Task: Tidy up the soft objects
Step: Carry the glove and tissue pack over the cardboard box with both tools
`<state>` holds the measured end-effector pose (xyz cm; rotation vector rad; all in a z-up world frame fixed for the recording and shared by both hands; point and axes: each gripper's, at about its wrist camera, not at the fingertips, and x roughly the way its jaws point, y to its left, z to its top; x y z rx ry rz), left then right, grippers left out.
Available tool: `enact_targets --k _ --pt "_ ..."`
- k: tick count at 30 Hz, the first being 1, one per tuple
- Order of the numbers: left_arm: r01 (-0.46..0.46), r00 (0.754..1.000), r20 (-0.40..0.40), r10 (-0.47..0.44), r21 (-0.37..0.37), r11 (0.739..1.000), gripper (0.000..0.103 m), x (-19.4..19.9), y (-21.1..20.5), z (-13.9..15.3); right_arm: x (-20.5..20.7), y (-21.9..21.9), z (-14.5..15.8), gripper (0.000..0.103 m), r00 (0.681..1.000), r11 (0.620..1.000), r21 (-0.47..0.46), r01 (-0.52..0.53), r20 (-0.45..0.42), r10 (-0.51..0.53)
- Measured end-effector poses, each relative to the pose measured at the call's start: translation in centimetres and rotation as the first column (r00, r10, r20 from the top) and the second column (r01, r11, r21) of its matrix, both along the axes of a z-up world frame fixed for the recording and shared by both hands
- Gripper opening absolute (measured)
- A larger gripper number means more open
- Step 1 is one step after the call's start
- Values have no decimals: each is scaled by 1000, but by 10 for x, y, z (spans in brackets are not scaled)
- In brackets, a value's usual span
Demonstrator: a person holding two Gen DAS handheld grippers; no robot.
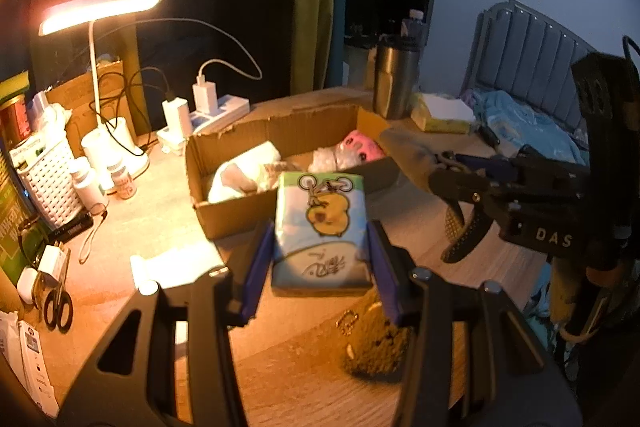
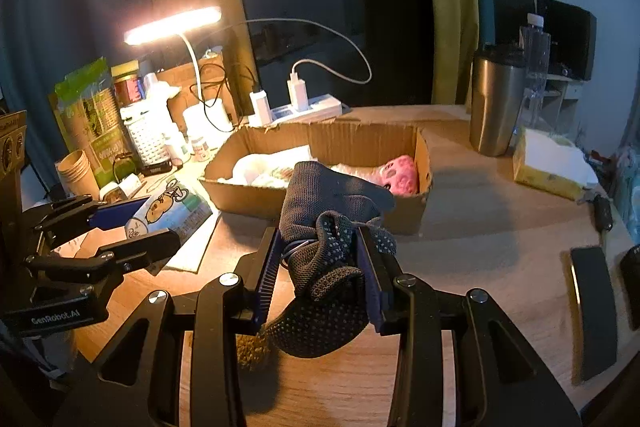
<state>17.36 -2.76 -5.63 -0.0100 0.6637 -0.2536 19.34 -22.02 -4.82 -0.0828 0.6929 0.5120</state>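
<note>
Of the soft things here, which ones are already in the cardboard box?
The pink plush toy and the white soft bundle lie inside the box. The tissue pack and the dark dotted glove are each held in a claw.

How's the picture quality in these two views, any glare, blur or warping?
Left wrist view: the desk lamp blows out into glare, the tissue pack looks slightly soft, and the edges curve with fisheye. Right wrist view: the lamp flares too, warm light falls on the cardboard box, and the dark glove stays fairly sharp.

"DAS" stands on the right claw (image 1: 460, 227); "GenRobot.AI" stands on the left claw (image 2: 132, 227).
</note>
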Motion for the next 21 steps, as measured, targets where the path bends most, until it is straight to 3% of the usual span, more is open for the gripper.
enact_targets --k 21 --pt "-8 999 46 10 -40 999 48 38 -3 26 31 -11 23 40 999 1000 7 15 43 -15"
